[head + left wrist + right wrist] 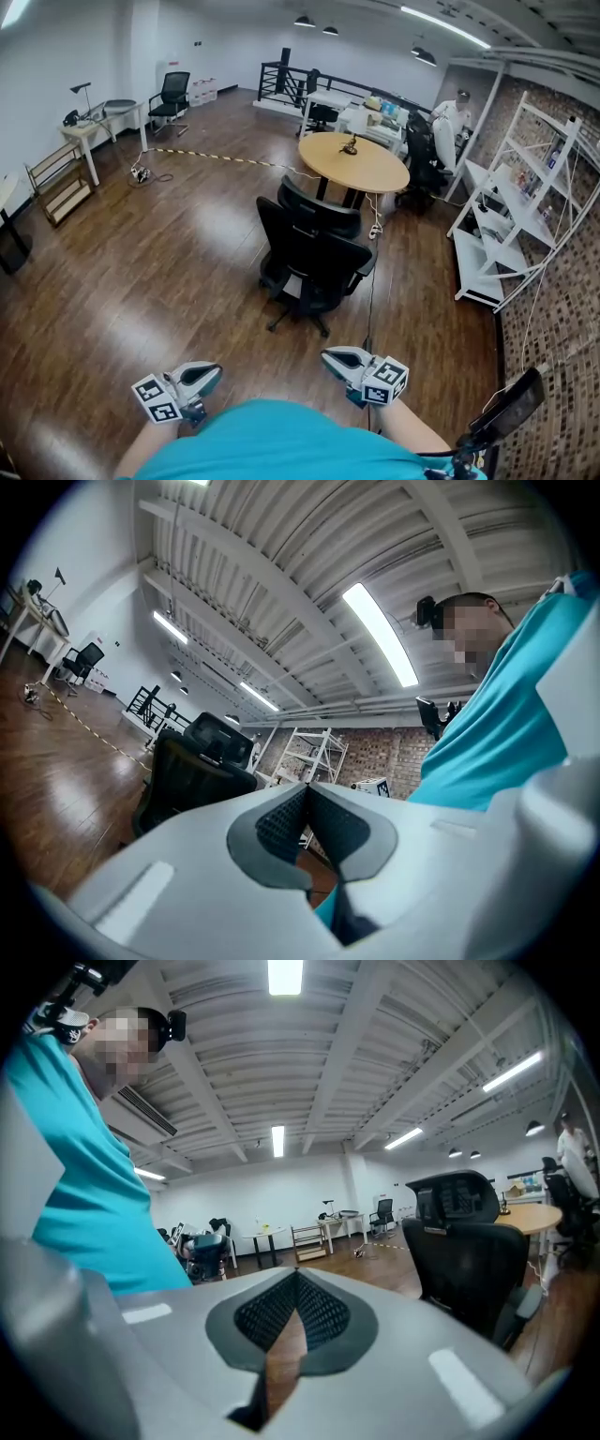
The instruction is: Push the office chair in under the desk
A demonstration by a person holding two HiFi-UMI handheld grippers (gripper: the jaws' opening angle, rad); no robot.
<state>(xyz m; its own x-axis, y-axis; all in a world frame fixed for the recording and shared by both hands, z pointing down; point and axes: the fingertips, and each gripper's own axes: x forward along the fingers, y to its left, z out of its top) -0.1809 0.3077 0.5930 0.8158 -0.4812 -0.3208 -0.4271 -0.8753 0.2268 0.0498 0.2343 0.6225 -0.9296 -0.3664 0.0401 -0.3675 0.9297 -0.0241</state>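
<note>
A black office chair [314, 253] stands on the wood floor with its back to me, a short way out from a round wooden desk [354, 161]. Both grippers are held low near my body, well short of the chair and apart from it. My left gripper [214, 372] is shut, its pads meeting with nothing between them. My right gripper [330, 356] is shut and empty as well. The left gripper view has the chair [192, 775] at left beyond the closed jaws. In the right gripper view the chair [469, 1260] is at right, with the desk [534, 1215] behind it.
White shelving [506, 234] lines the brick wall on the right. A striped cable strip [225, 157] crosses the floor toward the desk. A second desk [103, 117] and chair [171, 98] stand far left. A person in white [452, 120] is beyond the round desk.
</note>
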